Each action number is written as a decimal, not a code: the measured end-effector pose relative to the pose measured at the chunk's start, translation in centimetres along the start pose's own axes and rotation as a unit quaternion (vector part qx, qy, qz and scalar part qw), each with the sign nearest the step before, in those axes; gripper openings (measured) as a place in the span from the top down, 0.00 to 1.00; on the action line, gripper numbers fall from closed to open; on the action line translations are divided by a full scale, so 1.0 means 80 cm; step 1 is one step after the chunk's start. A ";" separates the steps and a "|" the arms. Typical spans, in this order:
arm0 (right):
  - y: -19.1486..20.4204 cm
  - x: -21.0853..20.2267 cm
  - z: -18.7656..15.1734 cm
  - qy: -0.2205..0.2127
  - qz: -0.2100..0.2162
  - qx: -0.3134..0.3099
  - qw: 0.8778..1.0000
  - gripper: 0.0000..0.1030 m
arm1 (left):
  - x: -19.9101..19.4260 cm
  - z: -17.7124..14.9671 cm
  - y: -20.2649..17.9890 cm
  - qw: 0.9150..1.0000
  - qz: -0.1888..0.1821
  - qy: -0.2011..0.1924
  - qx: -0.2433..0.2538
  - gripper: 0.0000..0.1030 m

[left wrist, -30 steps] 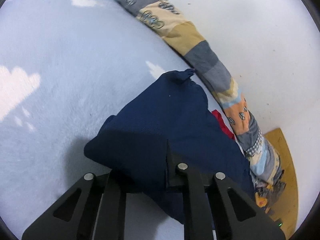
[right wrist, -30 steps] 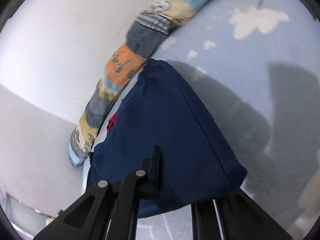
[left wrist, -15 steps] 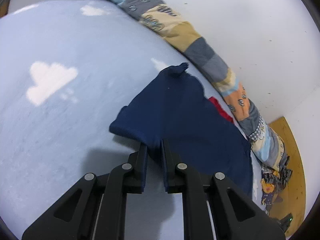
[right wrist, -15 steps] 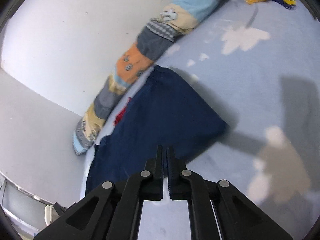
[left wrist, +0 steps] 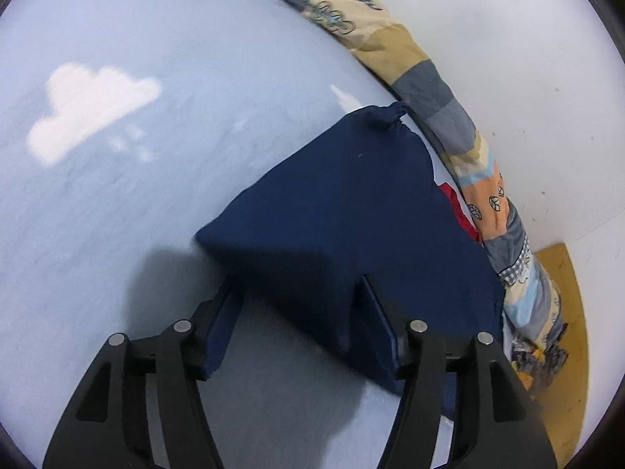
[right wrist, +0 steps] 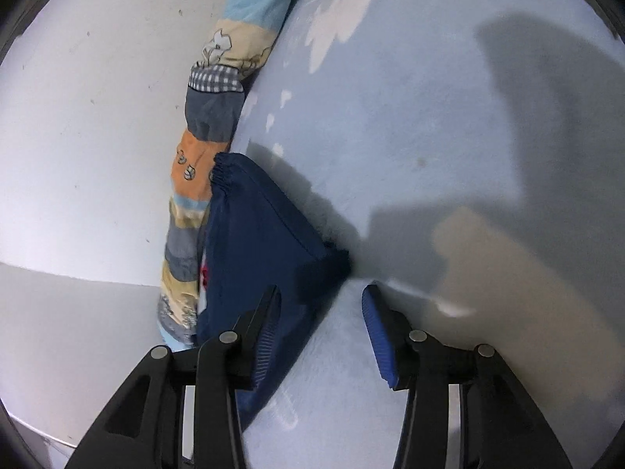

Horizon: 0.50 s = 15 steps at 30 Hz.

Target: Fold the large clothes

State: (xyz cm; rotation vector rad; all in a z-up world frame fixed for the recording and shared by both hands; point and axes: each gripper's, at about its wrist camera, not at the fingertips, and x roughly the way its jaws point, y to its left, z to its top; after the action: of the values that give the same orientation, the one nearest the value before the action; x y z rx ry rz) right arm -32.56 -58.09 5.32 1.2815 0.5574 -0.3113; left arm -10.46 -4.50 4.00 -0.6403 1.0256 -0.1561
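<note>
A folded navy blue garment (left wrist: 351, 211) lies on the light blue bed sheet (left wrist: 156, 156) against the patchwork bolster. My left gripper (left wrist: 297, 312) is open; its jaws straddle the garment's near folded edge, which hangs between them. In the right wrist view the same garment (right wrist: 258, 242) lies left of centre with its elastic cuff toward the bolster. My right gripper (right wrist: 320, 320) is open at the garment's near corner, the left finger over the cloth and the right finger over the sheet. A red piece of cloth (left wrist: 461, 211) peeks out from under the garment.
A long patchwork bolster (left wrist: 429, 90) runs along the white wall (left wrist: 527, 58) behind the garment; it also shows in the right wrist view (right wrist: 207, 125). The sheet carries white cloud prints (left wrist: 90, 105). A wooden floor strip (left wrist: 562, 312) and crumpled cloth show at right.
Both grippers were shut half a second ago and now stand open. The garment's near edge has dropped onto the sheet. Both cameras sit closer to the garment.
</note>
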 end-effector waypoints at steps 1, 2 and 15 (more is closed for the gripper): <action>0.008 0.010 0.004 0.001 0.009 -0.012 1.000 0.55 | 0.007 0.005 -0.005 1.000 0.001 -0.001 0.006 0.42; 0.014 0.021 0.006 0.005 0.014 -0.024 1.000 0.60 | 0.014 0.010 -0.010 1.000 0.001 -0.003 0.010 0.40; 0.056 0.084 0.018 0.023 0.001 -0.104 0.994 0.83 | 0.049 0.026 -0.047 0.994 0.039 -0.011 0.099 0.19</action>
State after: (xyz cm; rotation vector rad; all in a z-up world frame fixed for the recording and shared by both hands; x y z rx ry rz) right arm -24.34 -57.70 5.53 1.0890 0.6113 -0.2157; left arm -6.00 -8.26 3.93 -0.4201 0.9972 -0.1799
